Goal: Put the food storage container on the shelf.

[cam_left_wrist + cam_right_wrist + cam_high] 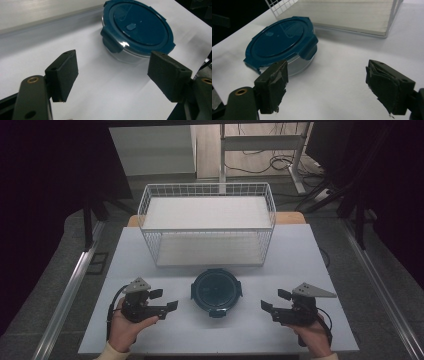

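- The counter [300, 250] is a white sheet, and every item stands ahead of or between the two sets of jaws.
- The basket [207, 227], white wire with a flat floor, sits well beyond both jaws, past the tub; it is tall and will block any forward sweep over the tub.
- The tub [217, 291] lies between the two grippers, apart from each. It is round, with a clear wall and a dark blue clip lid, shut flat. I would judge it stiff, rather light if empty, and slick on its wall; whether anything is inside I cannot tell.
- Best hold, I think: the lid's side tabs [110, 41], or squeezing across the rim from both sides.
- The left gripper [167, 300] has its jaws spread wide, with nothing in them.
- The right gripper [274, 304] has its jaws well apart too, also empty; its pads [275, 85] look frayed.
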A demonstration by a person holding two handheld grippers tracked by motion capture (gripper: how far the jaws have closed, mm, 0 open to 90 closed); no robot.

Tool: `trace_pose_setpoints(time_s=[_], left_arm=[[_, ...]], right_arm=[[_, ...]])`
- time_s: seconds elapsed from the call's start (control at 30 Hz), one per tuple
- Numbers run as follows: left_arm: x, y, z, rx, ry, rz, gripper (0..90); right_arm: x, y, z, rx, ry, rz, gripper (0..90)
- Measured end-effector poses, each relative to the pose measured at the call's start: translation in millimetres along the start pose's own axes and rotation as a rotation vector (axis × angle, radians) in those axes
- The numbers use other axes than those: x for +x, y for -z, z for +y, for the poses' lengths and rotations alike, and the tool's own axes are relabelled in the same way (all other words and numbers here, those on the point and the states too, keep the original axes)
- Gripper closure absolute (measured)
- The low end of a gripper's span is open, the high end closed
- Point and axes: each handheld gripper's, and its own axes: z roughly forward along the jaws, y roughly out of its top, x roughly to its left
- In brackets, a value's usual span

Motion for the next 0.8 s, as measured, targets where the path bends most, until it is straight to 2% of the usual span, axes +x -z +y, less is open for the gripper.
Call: trace_pose_setpoints(time_s=[0.1, 0.17, 0.3, 0.37, 0.4, 0.47, 0.6, 0.7, 0.8], left_arm=[[-0.1, -3.0, 9.2, -0.007, -0.006, -0.010, 23.8], [0.1, -4.9, 13.9, -0.013, 0.001, -0.029, 23.8], [-2.9, -5.0, 23.2, -0.028, 0.044, -0.104, 23.5], [-5.9, -3.7, 27.8, -0.034, 0.037, -0.099, 23.1], [-5.9, -3.4, 29.7, -0.038, 0.043, -0.106, 23.1], [-3.8, -4.0, 32.5, -0.041, 0.062, -0.120, 23.1], [4.3, -12.1, 36.2, -0.029, 0.109, -0.132, 23.3], [9.4, -23.3, 40.2, -0.028, 0.162, -0.163, 23.4], [12.3, -36.4, 42.4, -0.016, 0.196, -0.177, 23.4]], right_arm=[[0.4, -2.0, 6.7, -0.004, -0.005, 0.004, 18.0], [0.9, -4.5, 12.1, 0.019, -0.021, 0.029, 18.9], [1.1, -11.0, 18.6, 0.039, -0.068, 0.040, 19.0], [2.3, -14.4, 20.5, 0.048, -0.101, 0.052, 18.2], [3.1, -15.6, 21.6, 0.043, -0.125, 0.074, 17.9], [7.0, -17.1, 25.0, 0.033, -0.157, 0.109, 17.8], [16.3, -24.4, 33.2, 0.038, -0.152, 0.130, 17.8], [18.5, -36.2, 36.3, 0.054, -0.166, 0.126, 17.8], [16.9, -51.8, 36.0, 0.076, -0.188, 0.122, 17.6]])
